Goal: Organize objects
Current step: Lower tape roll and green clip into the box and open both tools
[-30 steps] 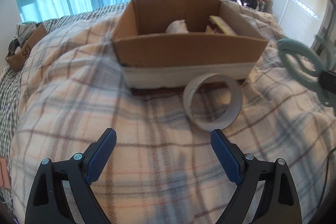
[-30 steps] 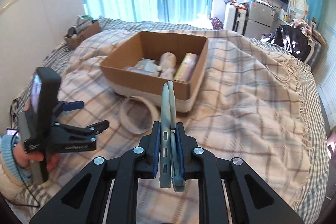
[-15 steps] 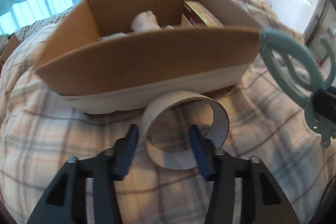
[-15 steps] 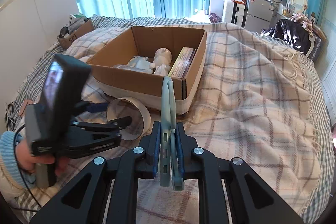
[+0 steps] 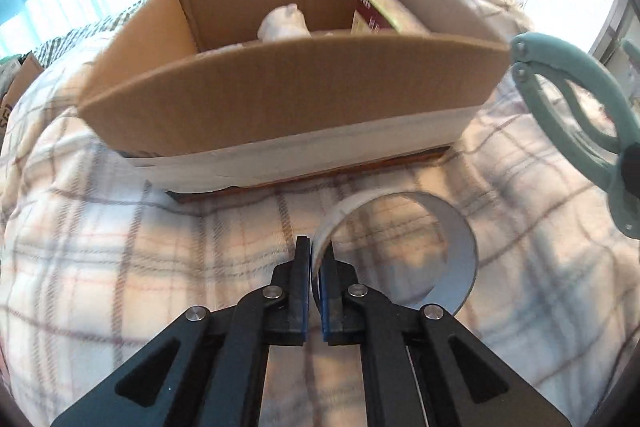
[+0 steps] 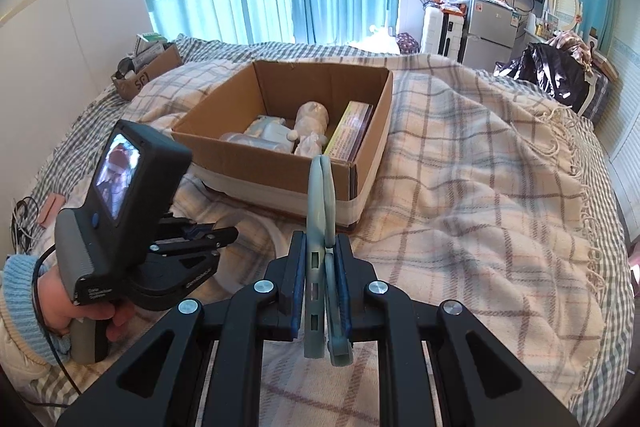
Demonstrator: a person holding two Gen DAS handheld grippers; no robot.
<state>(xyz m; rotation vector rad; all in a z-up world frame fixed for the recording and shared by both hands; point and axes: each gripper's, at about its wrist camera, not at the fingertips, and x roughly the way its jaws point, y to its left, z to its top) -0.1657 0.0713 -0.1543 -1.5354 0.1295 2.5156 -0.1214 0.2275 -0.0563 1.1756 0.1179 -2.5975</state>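
A white tape ring [image 5: 448, 227] lies on the plaid blanket just in front of the cardboard box [image 5: 288, 99]. My left gripper [image 5: 316, 259] is shut on the ring's near wall, one finger outside and one inside. My right gripper [image 6: 320, 259] is shut on a teal folding hanger [image 6: 320, 203], held upright in front of the box [image 6: 280, 167]. The hanger also shows at the right edge of the left wrist view [image 5: 576, 123]. The box holds a white plush figure [image 6: 312, 123], a flat yellow-and-red packet [image 6: 348, 135] and pale wrapped items.
The plaid blanket [image 6: 480, 195] covers a bed. A small cardboard box of clutter [image 6: 144, 67] sits at the bed's far left. Teal curtains, a fridge [image 6: 488, 27] and a wall TV stand behind.
My left gripper moved forward to the tape ring and closed from wide open onto its near wall. My right gripper kept hold of the hanger and drifted closer to the box.
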